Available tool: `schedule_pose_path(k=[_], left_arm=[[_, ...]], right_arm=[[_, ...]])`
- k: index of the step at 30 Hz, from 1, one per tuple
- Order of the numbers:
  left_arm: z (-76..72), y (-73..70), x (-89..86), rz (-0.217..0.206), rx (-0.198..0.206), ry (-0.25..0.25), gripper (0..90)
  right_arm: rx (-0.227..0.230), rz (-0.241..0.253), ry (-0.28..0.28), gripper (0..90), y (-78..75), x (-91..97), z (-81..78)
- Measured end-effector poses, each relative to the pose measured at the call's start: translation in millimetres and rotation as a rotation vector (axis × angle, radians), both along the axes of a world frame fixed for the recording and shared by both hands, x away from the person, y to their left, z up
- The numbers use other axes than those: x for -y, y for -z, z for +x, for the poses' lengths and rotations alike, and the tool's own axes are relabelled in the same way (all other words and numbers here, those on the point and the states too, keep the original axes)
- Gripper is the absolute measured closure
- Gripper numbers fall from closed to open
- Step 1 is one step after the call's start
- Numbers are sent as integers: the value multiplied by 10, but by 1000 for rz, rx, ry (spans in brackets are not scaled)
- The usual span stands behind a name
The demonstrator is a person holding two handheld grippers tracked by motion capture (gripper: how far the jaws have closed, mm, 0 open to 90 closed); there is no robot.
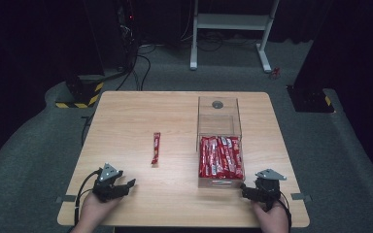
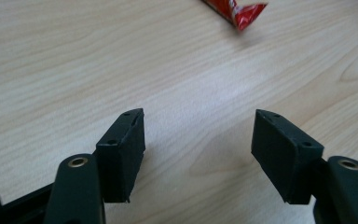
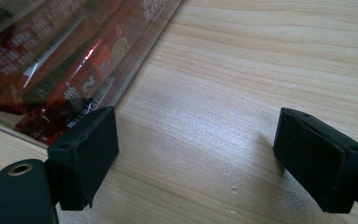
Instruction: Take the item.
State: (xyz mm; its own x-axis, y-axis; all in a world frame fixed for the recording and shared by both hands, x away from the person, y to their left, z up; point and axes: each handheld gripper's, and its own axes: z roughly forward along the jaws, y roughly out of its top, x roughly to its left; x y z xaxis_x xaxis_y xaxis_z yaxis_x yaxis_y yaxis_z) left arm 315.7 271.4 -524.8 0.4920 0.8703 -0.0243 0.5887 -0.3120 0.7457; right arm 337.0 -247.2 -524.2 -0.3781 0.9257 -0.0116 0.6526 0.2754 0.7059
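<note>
Near the table's (image 1: 126, 111) middle lies one red sachet (image 1: 155, 147), apart from the clear box (image 1: 219, 145) of like sachets by the right edge, while left gripper (image 1: 127, 184) and right gripper (image 1: 245, 190), jaws apart and empty, rest along the near edge; transfer seemingly unfinished.

Right gripper view: red sachets (image 3: 70, 70) inside clear box (image 3: 135, 60), at table's (image 3: 242, 93) near right edge; white figure "2" legible on one sachet, barcode stripes beside it, other white print too blurred to read. High view: lone sachet (image 1: 156, 147) at table's middle, print unreadable.
</note>
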Motion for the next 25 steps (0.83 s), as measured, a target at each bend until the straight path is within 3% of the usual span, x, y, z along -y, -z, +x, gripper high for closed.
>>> schedule_pose_path(k=[5,25], left_arm=[[-19,21,15,36,8,14,284],[-33,30,20,31,8,14,252]], right_arm=[[-1,1,2,139,0,-1,-3],[-1,-3,14,124,2,-3,1]])
